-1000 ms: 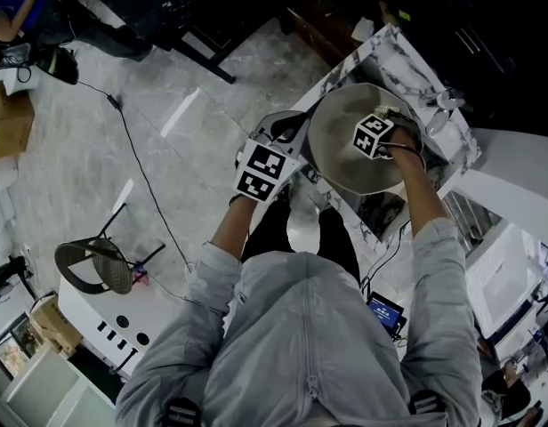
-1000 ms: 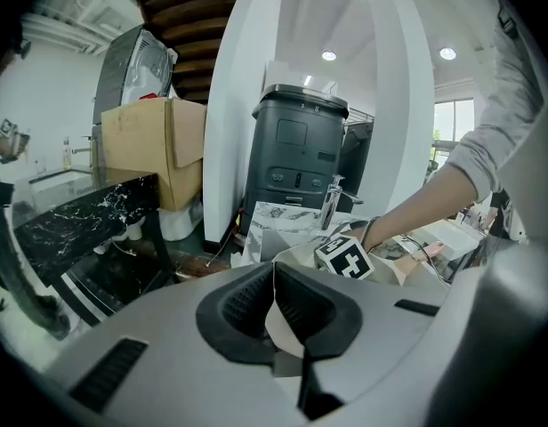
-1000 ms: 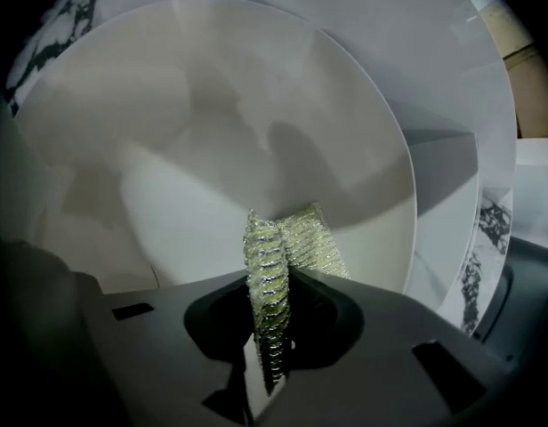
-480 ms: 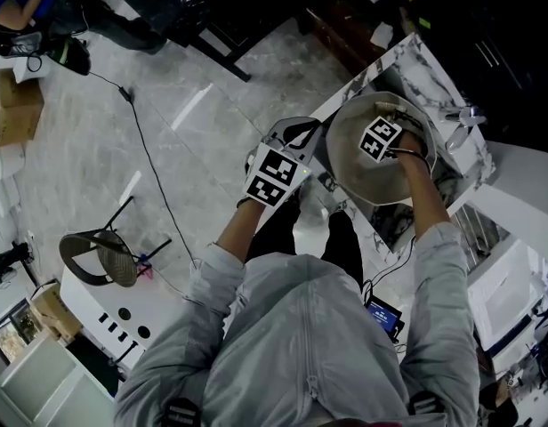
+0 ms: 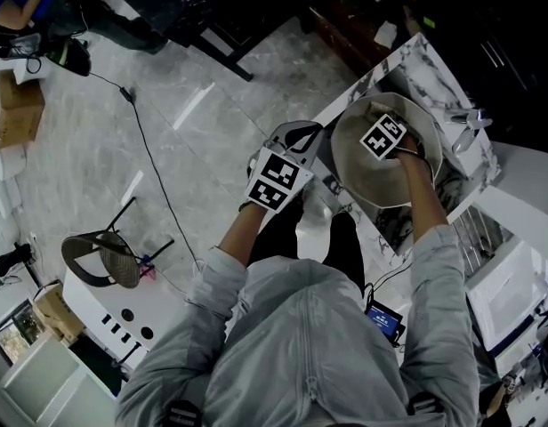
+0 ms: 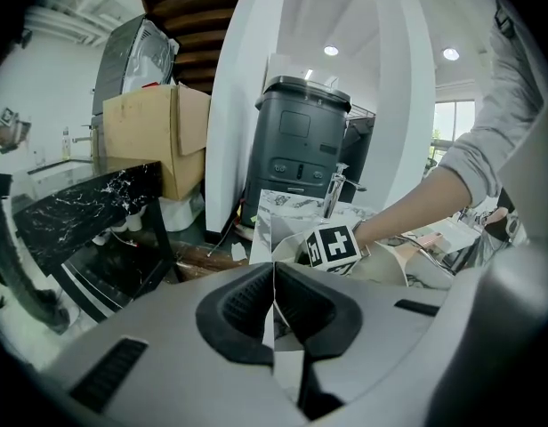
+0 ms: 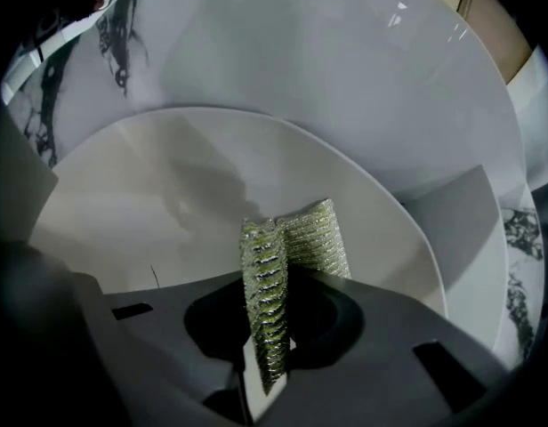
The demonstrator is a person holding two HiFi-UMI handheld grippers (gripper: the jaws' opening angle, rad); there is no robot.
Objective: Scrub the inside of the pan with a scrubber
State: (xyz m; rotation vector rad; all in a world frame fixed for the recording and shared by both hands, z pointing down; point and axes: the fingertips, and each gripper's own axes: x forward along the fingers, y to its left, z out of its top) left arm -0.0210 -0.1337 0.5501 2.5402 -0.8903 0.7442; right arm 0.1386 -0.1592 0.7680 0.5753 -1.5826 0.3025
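Right gripper view | right tongs (image 7: 272, 294) clenched on green mesh scrubber (image 7: 299, 238) | pale round pan (image 7: 149, 185) floor straight ahead | left tongs (image 6: 274, 278) clenched, empty

Overhead, two low views; common pan (image 5: 372, 178)

Marble counter (image 5: 423, 68), pan (image 5: 374, 174) resting on it

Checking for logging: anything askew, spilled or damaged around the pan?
Only the yellow-green mesh scrubber: the right hand-held gripper pinches it folded double inside the pale round pan. No spill or damage shows.
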